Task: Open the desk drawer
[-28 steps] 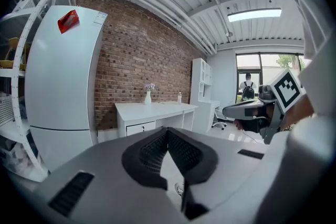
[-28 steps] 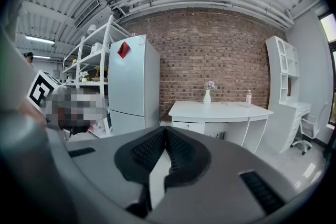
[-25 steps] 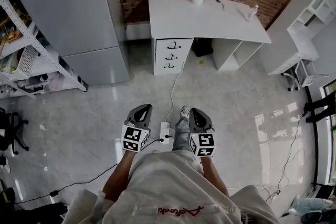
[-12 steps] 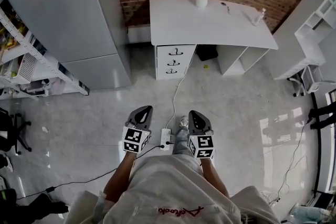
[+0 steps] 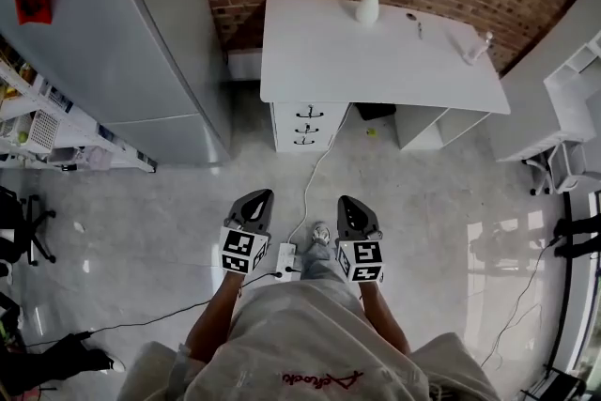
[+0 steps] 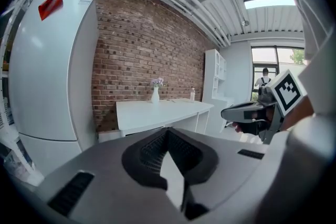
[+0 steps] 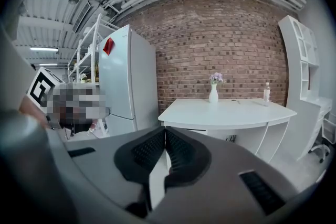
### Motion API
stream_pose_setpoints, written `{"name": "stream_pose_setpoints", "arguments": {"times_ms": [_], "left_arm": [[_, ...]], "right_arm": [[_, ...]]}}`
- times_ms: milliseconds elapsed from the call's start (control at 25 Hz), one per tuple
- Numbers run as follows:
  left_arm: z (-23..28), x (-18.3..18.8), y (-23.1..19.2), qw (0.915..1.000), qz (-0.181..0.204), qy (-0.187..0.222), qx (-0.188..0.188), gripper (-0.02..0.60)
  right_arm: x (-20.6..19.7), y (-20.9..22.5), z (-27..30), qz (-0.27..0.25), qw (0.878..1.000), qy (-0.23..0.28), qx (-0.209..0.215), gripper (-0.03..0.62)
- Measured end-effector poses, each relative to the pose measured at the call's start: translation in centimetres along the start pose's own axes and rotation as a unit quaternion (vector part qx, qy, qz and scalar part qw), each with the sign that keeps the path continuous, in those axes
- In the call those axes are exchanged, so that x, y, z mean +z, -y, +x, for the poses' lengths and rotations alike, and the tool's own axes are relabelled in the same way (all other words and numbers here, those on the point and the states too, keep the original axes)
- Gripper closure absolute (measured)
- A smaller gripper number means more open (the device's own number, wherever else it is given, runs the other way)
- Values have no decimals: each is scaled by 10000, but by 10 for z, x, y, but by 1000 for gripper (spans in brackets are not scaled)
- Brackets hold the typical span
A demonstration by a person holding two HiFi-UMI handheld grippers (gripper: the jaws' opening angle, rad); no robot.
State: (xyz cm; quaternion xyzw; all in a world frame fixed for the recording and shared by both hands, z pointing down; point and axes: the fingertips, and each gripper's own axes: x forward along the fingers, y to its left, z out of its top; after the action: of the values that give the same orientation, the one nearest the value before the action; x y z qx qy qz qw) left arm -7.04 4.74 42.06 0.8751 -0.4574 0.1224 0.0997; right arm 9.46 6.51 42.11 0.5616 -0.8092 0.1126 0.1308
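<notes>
Pinching nothing, left claw [image 5: 255, 199] and right claw [image 5: 349, 204] sit closed side by side, well short of the worktop [image 5: 376, 52]. Nothing is in reach yet: the drawers [image 5: 304, 127] under its left end are all shut.

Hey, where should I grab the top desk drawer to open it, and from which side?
Probably the small dark handle centred on the top drawer, approached straight from the front: the drawer face looks otherwise flat, and it faces toward you.
</notes>
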Motion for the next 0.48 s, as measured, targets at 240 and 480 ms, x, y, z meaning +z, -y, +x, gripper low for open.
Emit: {"name": "stream_pose_setpoints", "arguments": {"times_ms": [240,480], "left_arm": [[60,24,-5,9998,-31,-82,166,571],[107,40,-10,9993,-75,-166,336,571]], "right_arm": [[20,52,42,24,9999,-24,159,577],[30,94,75,75,9995,-82,306,577]]}}
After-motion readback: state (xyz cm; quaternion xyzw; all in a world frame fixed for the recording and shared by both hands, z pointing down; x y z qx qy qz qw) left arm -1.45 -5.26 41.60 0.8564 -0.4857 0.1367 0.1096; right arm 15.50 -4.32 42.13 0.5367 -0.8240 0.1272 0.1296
